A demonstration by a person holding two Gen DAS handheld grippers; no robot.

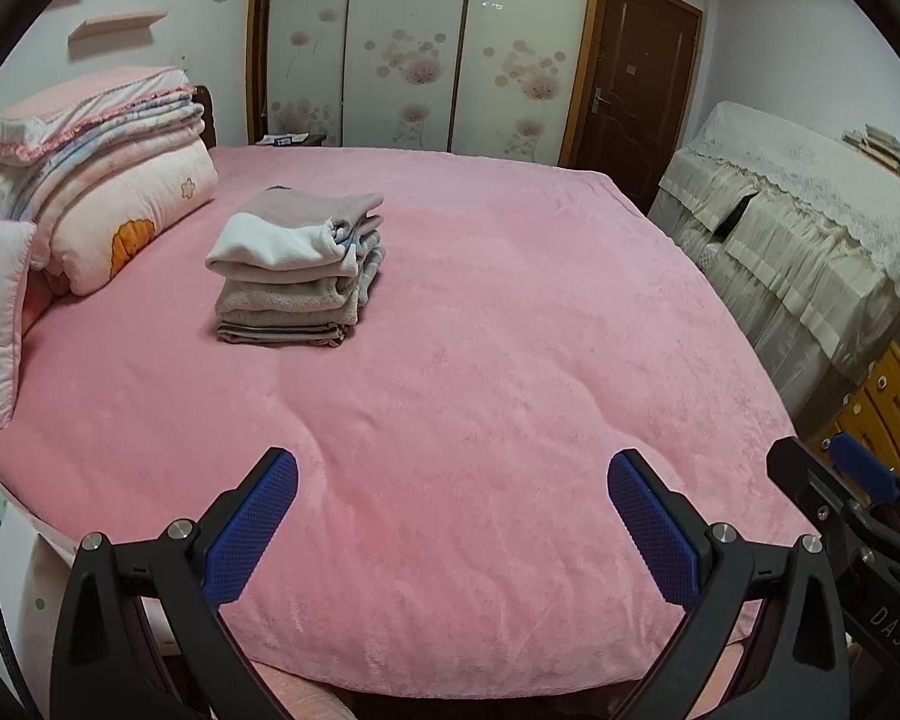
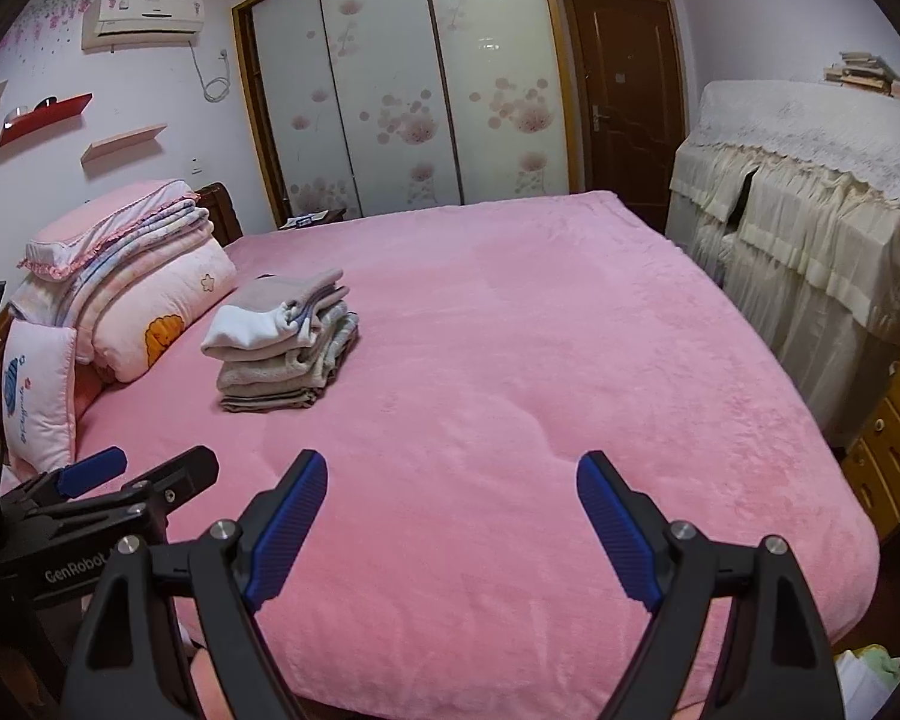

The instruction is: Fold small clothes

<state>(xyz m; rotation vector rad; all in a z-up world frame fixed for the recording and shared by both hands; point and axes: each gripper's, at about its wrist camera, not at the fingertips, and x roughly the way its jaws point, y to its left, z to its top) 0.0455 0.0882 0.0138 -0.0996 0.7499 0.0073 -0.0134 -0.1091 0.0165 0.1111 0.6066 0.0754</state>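
Observation:
A stack of folded small clothes [image 1: 297, 267] in beige, grey and white sits on the pink bed [image 1: 480, 360], left of the middle; it also shows in the right wrist view [image 2: 282, 342]. My left gripper [image 1: 453, 474] is open and empty, held above the near edge of the bed. My right gripper [image 2: 453, 474] is open and empty too, beside it on the right. The right gripper shows at the right edge of the left wrist view [image 1: 858, 468], and the left gripper shows at the lower left of the right wrist view [image 2: 120, 468].
Folded quilts and pillows [image 1: 90, 180] are piled at the head of the bed on the left. A cloth-covered cabinet [image 1: 810, 240] and wooden drawers [image 2: 894, 420] stand to the right. A wardrobe [image 2: 402, 102] and a door [image 2: 624, 90] are behind.

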